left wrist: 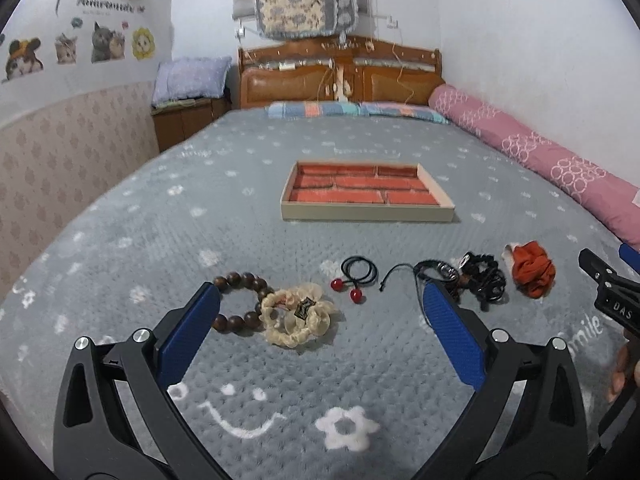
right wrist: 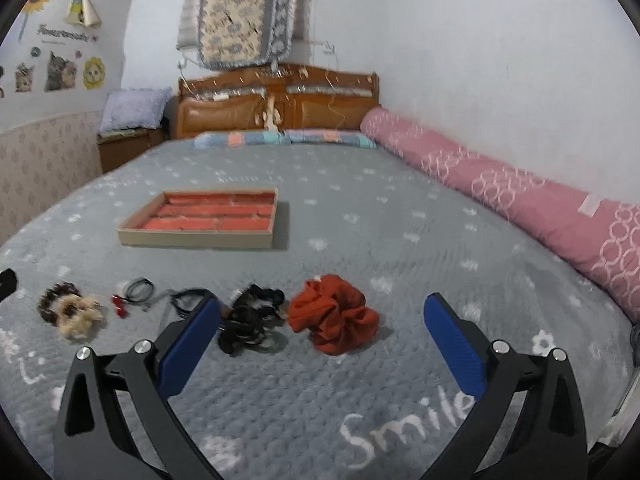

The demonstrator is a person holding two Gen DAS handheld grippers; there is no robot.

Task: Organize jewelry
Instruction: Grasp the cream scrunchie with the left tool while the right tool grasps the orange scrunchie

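Nothing was sorted yet: the compartment tray (left wrist: 367,213) sat empty farther up the bed (left wrist: 160,220), with the wooden bead bracelet (left wrist: 236,300), cream scrunchie (left wrist: 298,316), cherry hair tie (left wrist: 356,280) and orange scrunchie (right wrist: 332,316) lined up near. Left gripper (left wrist: 320,312) and right gripper (right wrist: 322,320) both hung wide open, holding nothing.

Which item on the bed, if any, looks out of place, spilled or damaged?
Nothing looks spilled or damaged. The one overlap: the cream scrunchie lies partly on the wooden bead bracelet. The tray sits flat, its compartments bare.
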